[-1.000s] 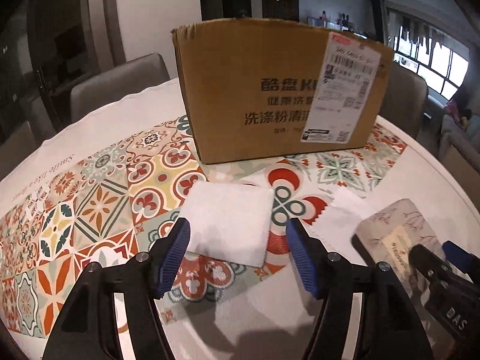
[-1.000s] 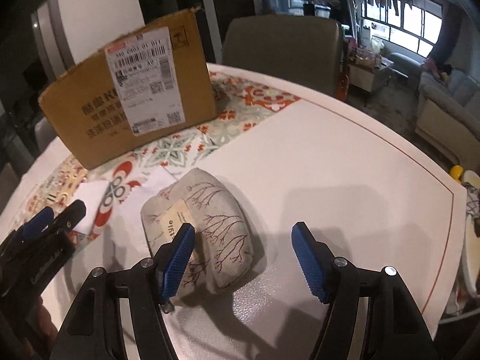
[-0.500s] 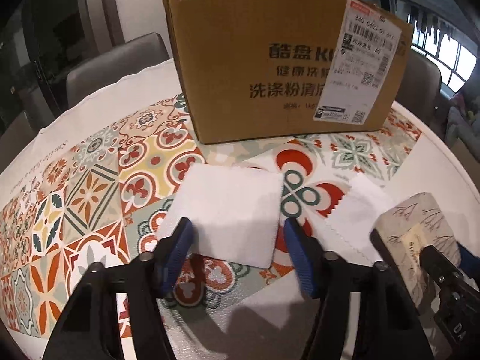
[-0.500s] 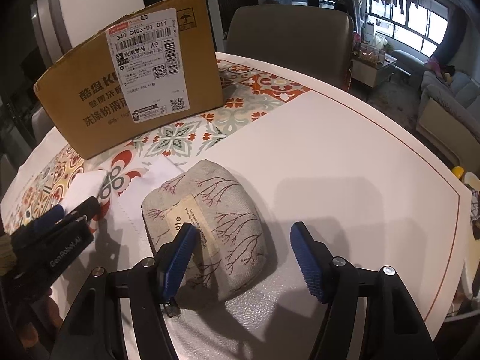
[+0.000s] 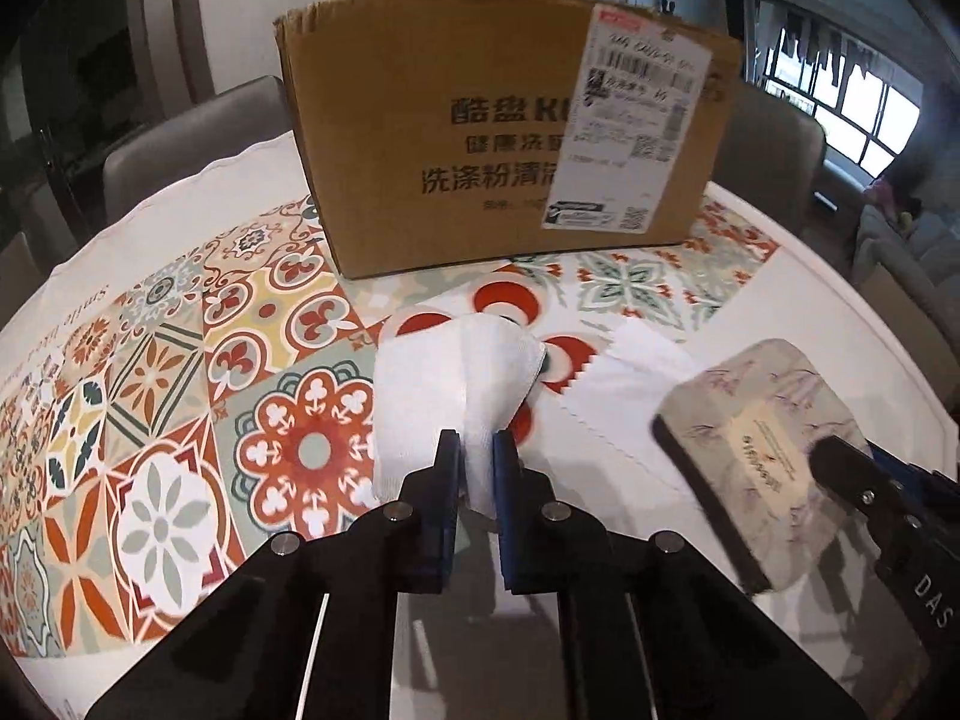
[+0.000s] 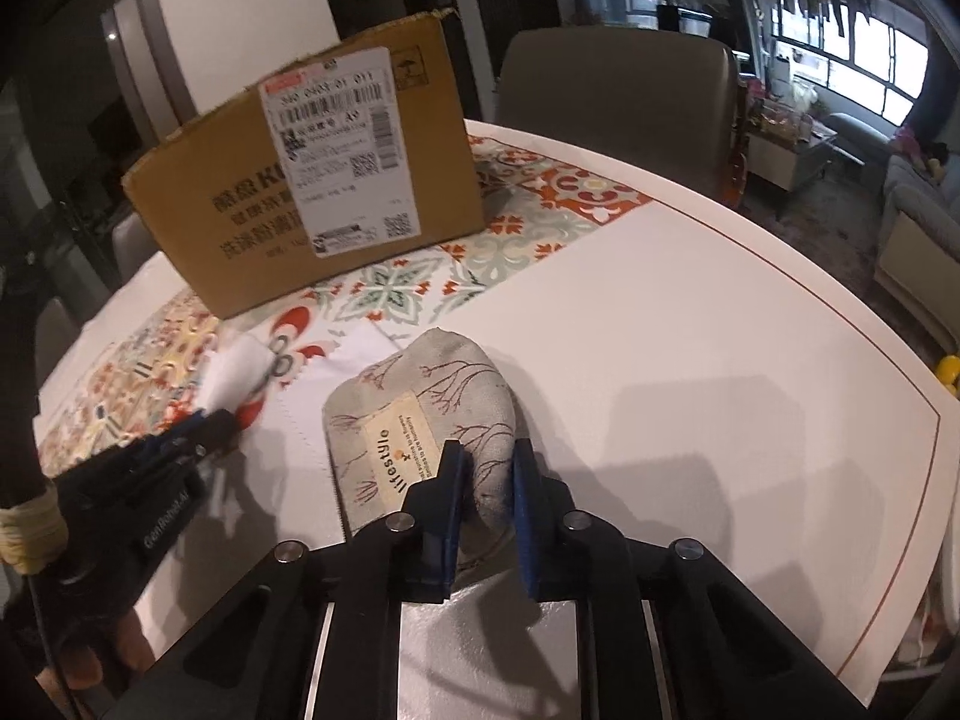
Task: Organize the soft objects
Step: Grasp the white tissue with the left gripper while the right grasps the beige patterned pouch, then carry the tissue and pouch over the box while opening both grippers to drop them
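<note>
**Both claws clamp down on their soft goods**

Left wrist view: the left claw (image 5: 477,450), spread around the white cloth (image 5: 456,384) a moment ago, is now closing tight on its near edge, bunching the fabric upward off the patterned desk (image 5: 180,360). The cardboard box (image 5: 498,156) stands just behind.

Right wrist view: the right claw (image 6: 485,468), wide open a second earlier, is closing onto the near end of the grey pouch (image 6: 420,414), which lies on the bare white part of the desk. With both grips made, lifting toward the box looks like the next step.
</note>
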`<state>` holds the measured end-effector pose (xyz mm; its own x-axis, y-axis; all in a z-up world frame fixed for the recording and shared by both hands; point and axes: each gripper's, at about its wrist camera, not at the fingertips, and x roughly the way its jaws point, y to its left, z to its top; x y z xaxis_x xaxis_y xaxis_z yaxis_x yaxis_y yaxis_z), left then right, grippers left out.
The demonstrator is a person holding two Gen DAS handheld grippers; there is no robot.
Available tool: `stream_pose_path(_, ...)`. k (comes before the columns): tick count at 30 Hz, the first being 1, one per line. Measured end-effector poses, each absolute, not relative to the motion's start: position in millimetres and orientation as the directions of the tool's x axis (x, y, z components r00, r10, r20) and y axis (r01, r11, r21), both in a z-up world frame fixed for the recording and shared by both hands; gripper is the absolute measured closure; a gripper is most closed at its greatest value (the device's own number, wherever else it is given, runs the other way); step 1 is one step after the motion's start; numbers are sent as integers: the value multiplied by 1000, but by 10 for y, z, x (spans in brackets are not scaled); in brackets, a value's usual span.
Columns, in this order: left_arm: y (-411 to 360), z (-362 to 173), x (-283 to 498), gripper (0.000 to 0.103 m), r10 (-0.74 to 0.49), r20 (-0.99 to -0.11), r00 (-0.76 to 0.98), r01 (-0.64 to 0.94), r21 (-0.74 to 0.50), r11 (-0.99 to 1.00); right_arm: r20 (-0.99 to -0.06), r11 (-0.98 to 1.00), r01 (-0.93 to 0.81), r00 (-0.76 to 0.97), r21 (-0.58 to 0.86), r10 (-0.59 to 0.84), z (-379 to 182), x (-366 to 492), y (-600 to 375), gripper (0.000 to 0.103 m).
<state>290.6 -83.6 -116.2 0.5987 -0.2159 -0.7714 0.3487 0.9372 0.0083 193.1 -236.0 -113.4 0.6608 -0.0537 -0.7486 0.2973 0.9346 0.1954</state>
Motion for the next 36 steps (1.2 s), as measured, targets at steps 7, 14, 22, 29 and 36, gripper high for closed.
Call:
stream_pose_path(7, -794, -908, 2664, 91, -233, -728, 645, 329, -11, 944, -695, 943, 243, 718, 228, -17, -942, 1793, -2400, 87)
stream_pose_path(14, -765, -738, 2525, 91, -251, -711, 657, 327, -31, 945, -664, 948, 215, 748, 233, -7, -809, 1731, -2418, 88)
stream_pose_path(22, -760, -555, 2341, 91, -266, -682, 681, 330, -38, 943, -625, 954, 188, 781, 231, -3, -630, 1600, -2410, 89)
stream_pose_path(29, -738, -338, 2174, 93, -283, -645, 709, 338, -41, 940, -572, 959, 171, 820, 227, -10, -430, 1498, -2427, 89)
stream_pose_path(36, -713, -238, 2109, 95, -299, -618, 727, 344, -49, 938, -542, 963, 142, 841, 229, 4, -309, 1465, -2416, 89)
